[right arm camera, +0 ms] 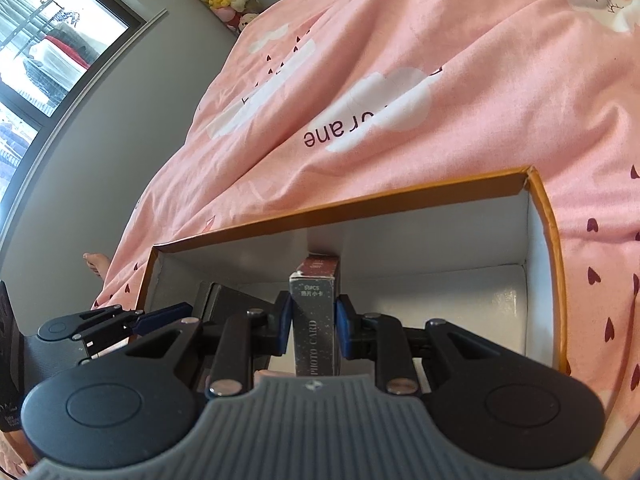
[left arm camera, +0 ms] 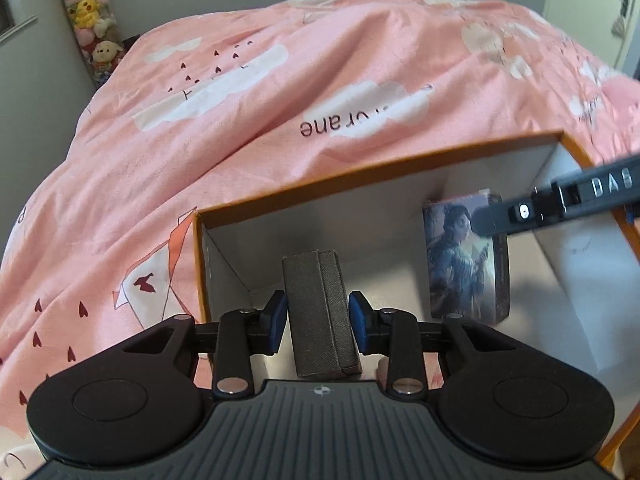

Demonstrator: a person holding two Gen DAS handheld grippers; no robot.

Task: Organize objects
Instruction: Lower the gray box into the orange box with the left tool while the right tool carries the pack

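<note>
Left tongs (left arm camera: pixel 318 316) pinching a grey textured case (left arm camera: pixel 320 312) between blue pads, held upright inside the orange-rimmed box (left arm camera: pixel 380 164), near its left inner wall. Right tongs (right arm camera: pixel 310 320) clamped on a photo card box (right arm camera: pixel 316 320), likewise upright and inside the same white-lined box, close to the far wall and right of the grey case. In the left wrist view, printed figure art visible on the photo card box's broad face (left arm camera: pixel 466 256), with a black finger of the right tongs crossing its top corner. Box resting on a bed under a pink cloud-print duvet (left arm camera: pixel 280 120). Plush toys (left arm camera: pixel 94 12) stacked in the far corner. Bare foot (right arm camera: pixel 96 262) on the floor beside the bed.
</note>
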